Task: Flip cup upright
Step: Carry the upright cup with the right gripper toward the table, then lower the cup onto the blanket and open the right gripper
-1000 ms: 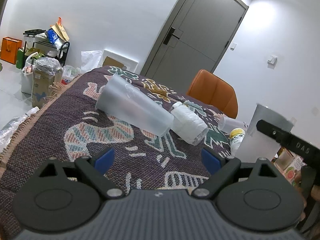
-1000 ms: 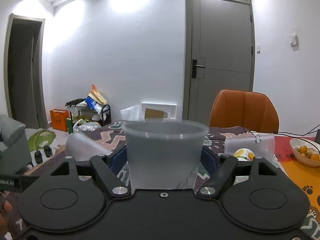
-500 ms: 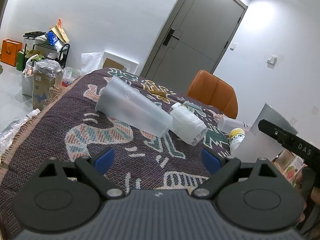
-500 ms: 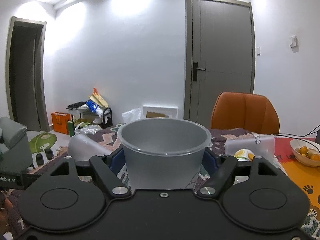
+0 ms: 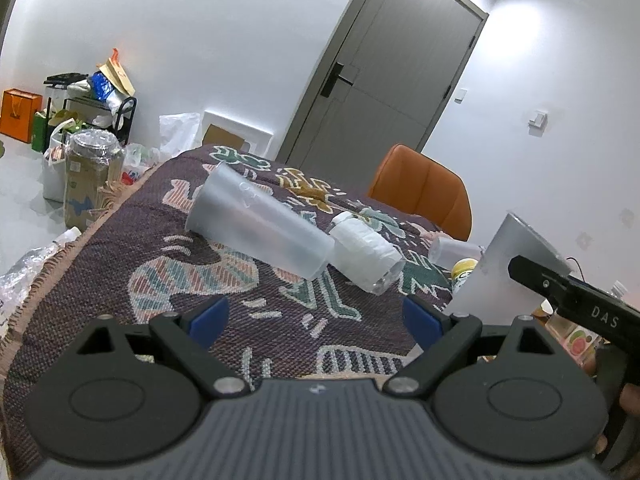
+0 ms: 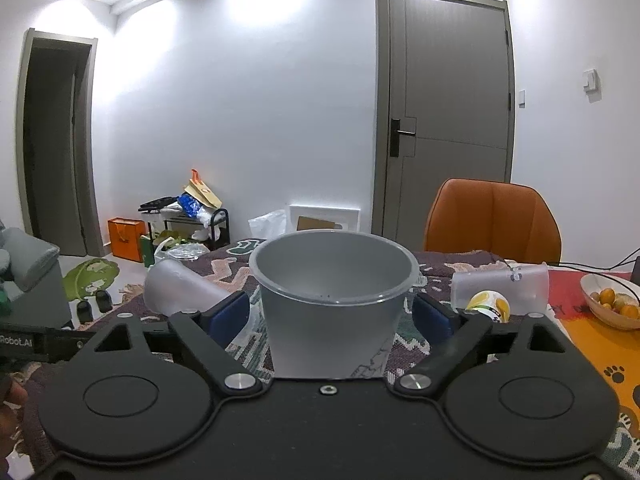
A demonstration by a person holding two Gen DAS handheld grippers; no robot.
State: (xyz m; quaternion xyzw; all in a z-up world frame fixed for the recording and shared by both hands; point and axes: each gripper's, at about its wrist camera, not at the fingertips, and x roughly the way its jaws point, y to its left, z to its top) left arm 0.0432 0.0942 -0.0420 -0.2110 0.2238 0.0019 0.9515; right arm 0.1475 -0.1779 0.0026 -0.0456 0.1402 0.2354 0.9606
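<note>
My right gripper [image 6: 332, 316] is shut on a frosted grey plastic cup [image 6: 332, 304], held mouth up and tipped a little toward the camera, above the patterned tablecloth [image 6: 404, 344]. The same cup [image 5: 504, 272] shows at the right of the left wrist view, with the right gripper's black finger [image 5: 576, 304] across it. My left gripper [image 5: 316, 316] is open and empty, low over the near part of the cloth [image 5: 120, 264]. A larger frosted cup [image 5: 256, 228] lies on its side ahead of it.
A white ribbed bottle [image 5: 366, 254] lies beside the lying cup. A small clear cup [image 6: 500, 288] and a yellow-capped bottle [image 6: 488, 306] lie at the right. A fruit bowl [image 6: 612, 300] sits far right. An orange chair [image 6: 492, 220] stands behind the table.
The cup in my right gripper has tipped so its open mouth now shows from above. In the left wrist view it has tilted and shifted. The left gripper has barely moved.
</note>
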